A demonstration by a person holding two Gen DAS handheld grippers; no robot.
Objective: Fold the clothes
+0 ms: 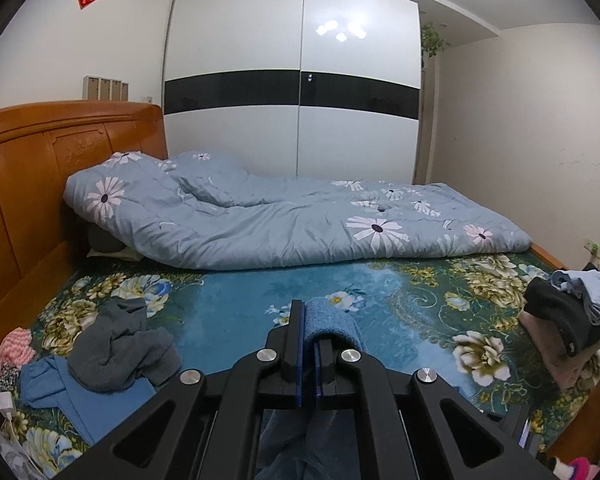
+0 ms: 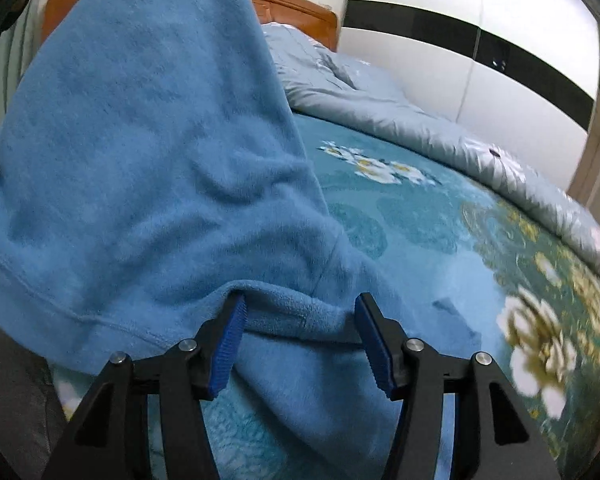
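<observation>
My left gripper is shut on a blue fleece garment, which bulges over its right finger and hangs down below it. In the right wrist view the same blue fleece garment hangs lifted and fills the left half. My right gripper is open, its jaws on either side of a folded hem of the fleece without pinching it. Both are above the floral bed sheet.
A grey garment on blue cloth lies at the left of the bed. A pile of clothes sits at the right edge. A rolled light-blue quilt lies at the back, by the wooden headboard and a wardrobe.
</observation>
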